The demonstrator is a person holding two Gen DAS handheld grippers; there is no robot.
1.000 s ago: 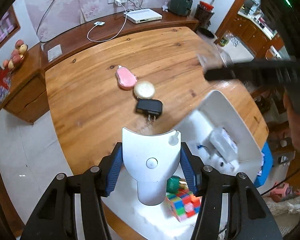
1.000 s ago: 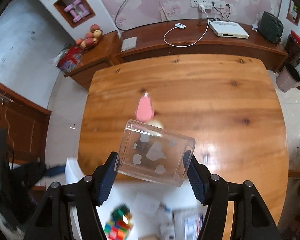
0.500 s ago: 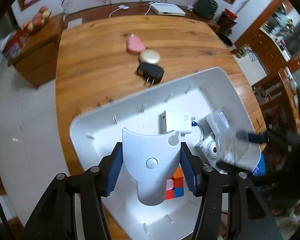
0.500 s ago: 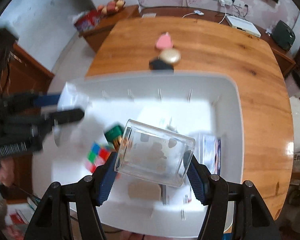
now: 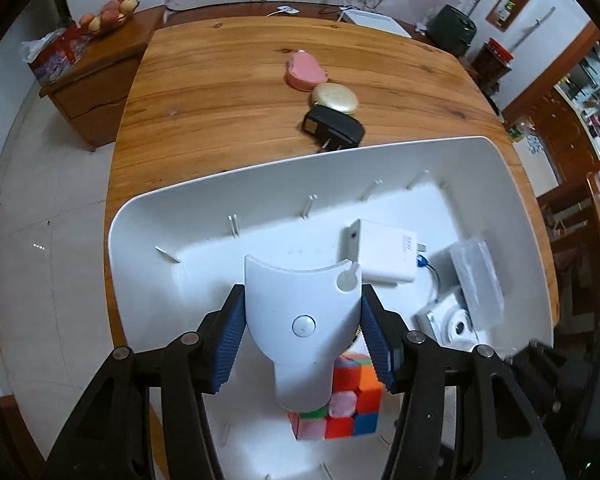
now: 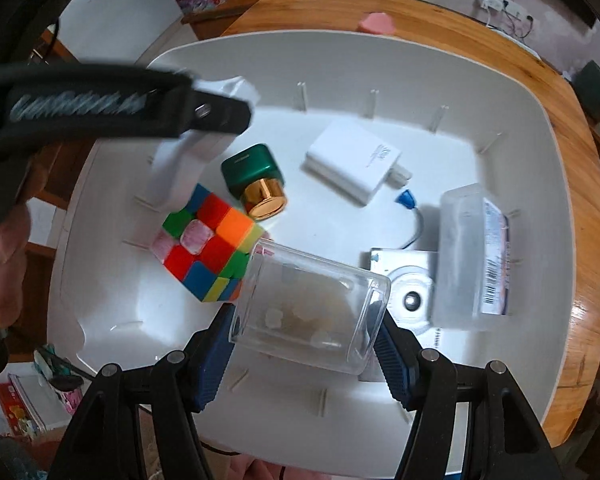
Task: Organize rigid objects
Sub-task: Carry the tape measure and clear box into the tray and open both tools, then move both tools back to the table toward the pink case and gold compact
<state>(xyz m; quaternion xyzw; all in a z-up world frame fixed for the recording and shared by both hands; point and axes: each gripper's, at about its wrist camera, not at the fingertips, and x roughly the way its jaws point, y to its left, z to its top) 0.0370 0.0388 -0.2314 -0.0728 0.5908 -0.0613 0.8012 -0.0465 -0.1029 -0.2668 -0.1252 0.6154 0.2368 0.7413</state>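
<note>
My left gripper (image 5: 302, 336) is shut on a white curved plastic device (image 5: 300, 320) and holds it over the white bin (image 5: 220, 184). My right gripper (image 6: 306, 340) is shut on a clear plastic box (image 6: 308, 308), low over the bin (image 6: 532, 128). In the bin lie a colour cube (image 6: 208, 240), a green bottle with a gold cap (image 6: 256, 180), a white charger (image 6: 352, 160), a frosted box (image 6: 472, 256) and a small white camera (image 6: 408, 292). The left gripper also shows in the right wrist view (image 6: 212, 108).
On the wooden table (image 5: 220, 80) beyond the bin lie a pink case (image 5: 304, 72), a gold round compact (image 5: 334, 98) and a black plug adapter (image 5: 334, 128). A sideboard with fruit (image 5: 108, 12) stands at the far left.
Both grippers have swung down over the bin and come lower and closer to its contents. Each keeps its hold on its object.
</note>
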